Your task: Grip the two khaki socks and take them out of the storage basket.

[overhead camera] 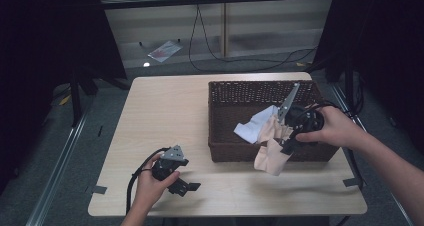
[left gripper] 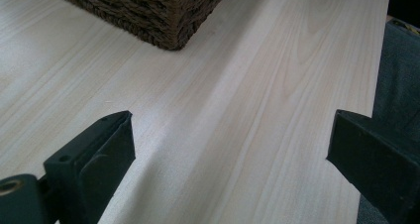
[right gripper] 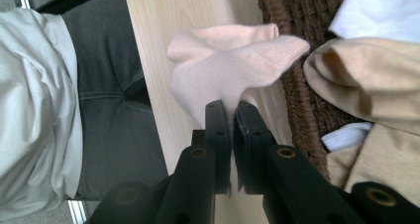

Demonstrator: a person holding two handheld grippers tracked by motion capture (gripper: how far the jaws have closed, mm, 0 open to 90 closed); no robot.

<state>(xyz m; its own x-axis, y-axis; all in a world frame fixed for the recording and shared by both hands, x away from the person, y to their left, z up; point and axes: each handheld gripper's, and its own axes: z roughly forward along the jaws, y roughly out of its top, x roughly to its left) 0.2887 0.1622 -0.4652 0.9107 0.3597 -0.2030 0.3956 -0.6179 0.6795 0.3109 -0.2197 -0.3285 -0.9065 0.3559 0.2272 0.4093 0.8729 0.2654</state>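
Item one, the pink sock [right gripper: 223,70]: we hold it pinched in our right tool [right gripper: 232,116], whose jaws are pressed together on a fold of the fabric. In the high view the sock [overhead camera: 270,151] hangs over the near wall of the basket [overhead camera: 235,151], its lower end draped outside above the table [overhead camera: 165,116], its upper end at the tool [overhead camera: 287,136] just inside the rim.

Item two, the woven brown basket: it stands on the right half of the table, its near corner [left gripper: 168,30] visible in the left gripper view. It holds a white cloth [overhead camera: 255,125] and a beige garment [right gripper: 376,80], both lying beside the pinched sock.

Item three, our left tool [overhead camera: 187,187]: it rests low over the near left part of the table, well apart from the basket. Its jaws stand spread wide with only bare tabletop [left gripper: 237,125] between them, gripping nothing.

Item four, the person: grey trousers [right gripper: 114,110] and a white shirt [right gripper: 34,100] show past the table's near edge in the right gripper view.
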